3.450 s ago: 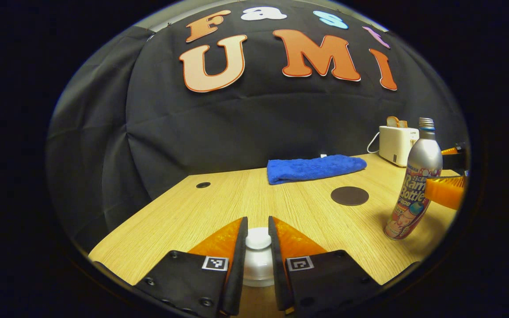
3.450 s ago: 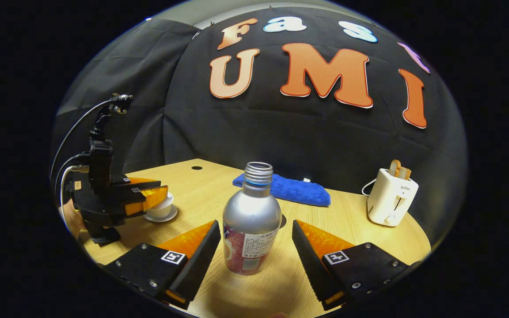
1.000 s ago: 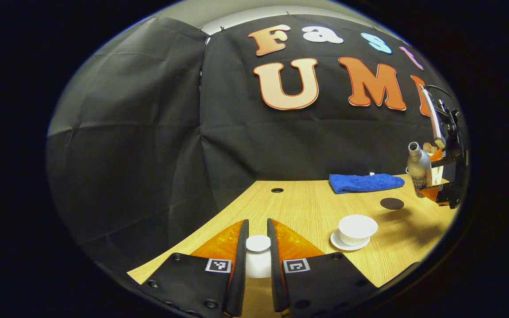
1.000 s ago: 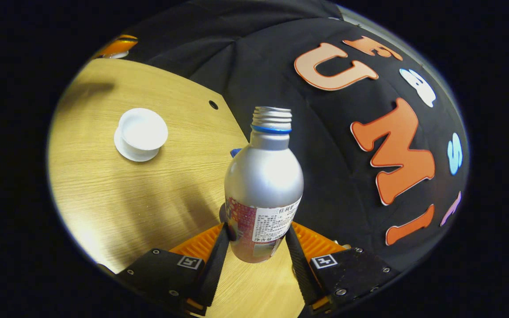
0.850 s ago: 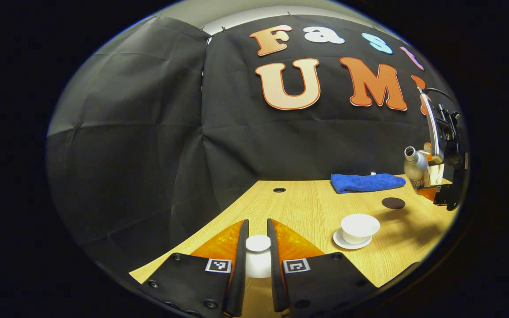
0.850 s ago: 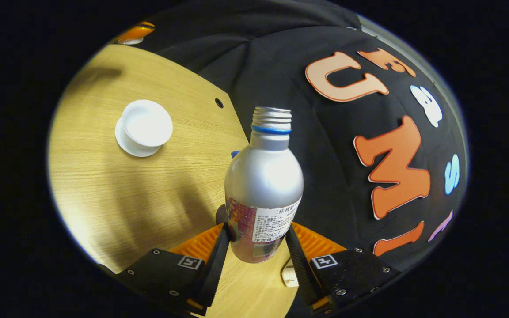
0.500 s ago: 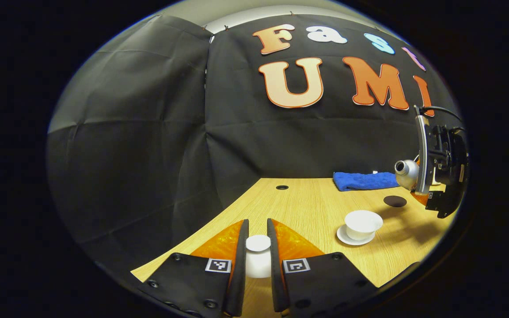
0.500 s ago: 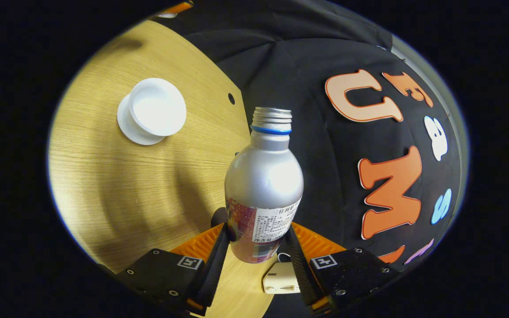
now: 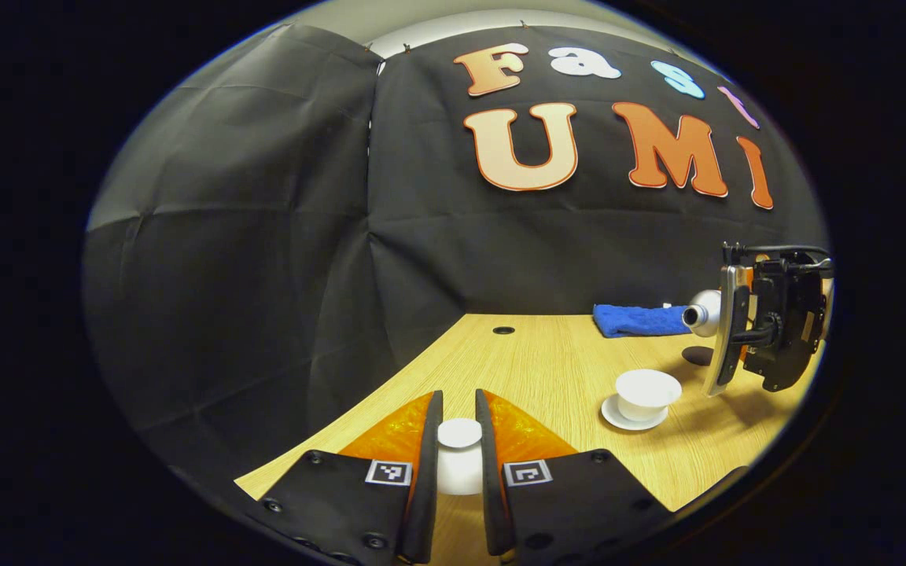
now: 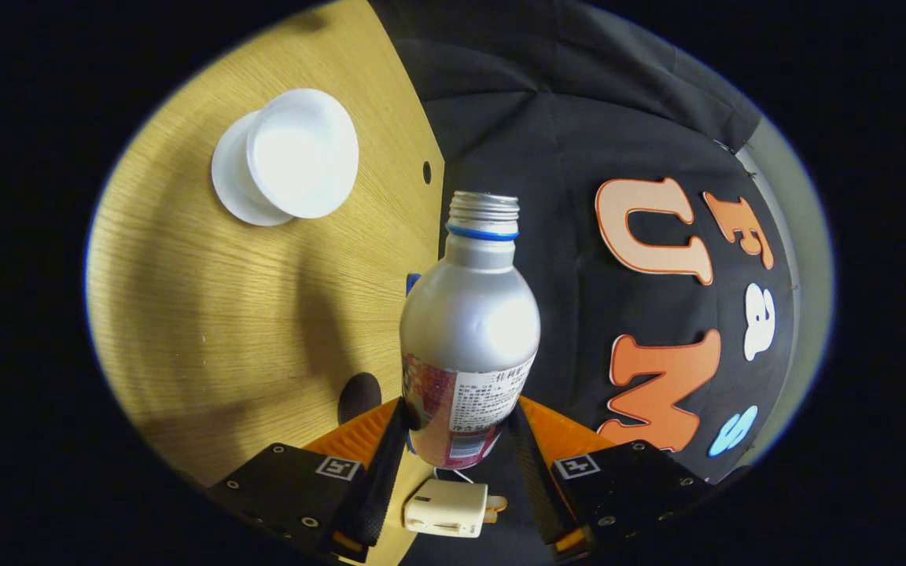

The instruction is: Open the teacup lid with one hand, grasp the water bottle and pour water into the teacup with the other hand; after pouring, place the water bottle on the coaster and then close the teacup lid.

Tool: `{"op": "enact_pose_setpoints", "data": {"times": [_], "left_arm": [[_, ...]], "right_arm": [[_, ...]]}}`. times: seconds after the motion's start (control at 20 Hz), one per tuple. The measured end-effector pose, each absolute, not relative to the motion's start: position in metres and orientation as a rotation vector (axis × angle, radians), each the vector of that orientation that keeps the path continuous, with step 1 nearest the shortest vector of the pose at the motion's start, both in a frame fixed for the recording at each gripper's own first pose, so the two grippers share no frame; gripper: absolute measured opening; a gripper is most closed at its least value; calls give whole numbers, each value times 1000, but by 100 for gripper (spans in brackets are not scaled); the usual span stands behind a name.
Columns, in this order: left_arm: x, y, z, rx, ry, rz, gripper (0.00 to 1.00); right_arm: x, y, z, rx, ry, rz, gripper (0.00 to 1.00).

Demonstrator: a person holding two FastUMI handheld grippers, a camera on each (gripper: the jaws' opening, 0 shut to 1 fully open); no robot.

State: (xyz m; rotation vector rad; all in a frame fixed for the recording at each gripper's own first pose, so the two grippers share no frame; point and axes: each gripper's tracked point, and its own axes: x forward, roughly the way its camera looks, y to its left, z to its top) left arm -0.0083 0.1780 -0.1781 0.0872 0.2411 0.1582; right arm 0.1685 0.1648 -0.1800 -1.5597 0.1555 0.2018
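Note:
My left gripper (image 9: 458, 440) is shut on the knob of the white teacup lid (image 9: 459, 464), held off to the left of the cup. The white teacup (image 9: 647, 393) stands uncovered on its saucer (image 9: 632, 417) at the right of the left gripper view. Behind and above it the right gripper (image 9: 767, 322) holds the silver water bottle (image 9: 705, 308) tipped almost level, mouth pointing left. In the right gripper view my right gripper (image 10: 453, 440) is shut on the bottle (image 10: 469, 334); the open teacup (image 10: 301, 153) lies at the upper left. The dark round coaster (image 10: 359, 397) shows beside the bottle's base.
A folded blue towel (image 9: 638, 320) lies at the back of the wooden table (image 9: 547, 377). A white toaster (image 10: 447, 507) shows between my right fingers, beyond the bottle. A small cable hole (image 9: 503, 330) sits near the table's back edge.
The right gripper has rolled the bottle further over, from slanted to nearly horizontal, and moved closer to the cup. My left gripper holds the lid still.

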Motion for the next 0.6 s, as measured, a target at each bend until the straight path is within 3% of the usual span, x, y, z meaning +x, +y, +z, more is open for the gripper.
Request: {"op": "enact_pose_setpoints", "data": {"times": [0.05, 0.1, 0.45, 0.5, 0.6], "left_arm": [[-9, 179, -181, 88, 246, 157, 24], [-9, 179, -182, 88, 249, 159, 29], [-11, 180, -177, 96, 234, 155, 29], [-10, 180, -177, 96, 234, 155, 24], [-11, 181, -178, 93, 237, 155, 29]], "right_arm": [[169, 165, -178, -1575, 142, 196, 74], [171, 166, -178, -1585, 133, 196, 74], [180, 168, -163, -1662, 50, 164, 74], [182, 169, -159, -1680, 29, 156, 75], [184, 172, -154, -1711, -4, 143, 74]]}}
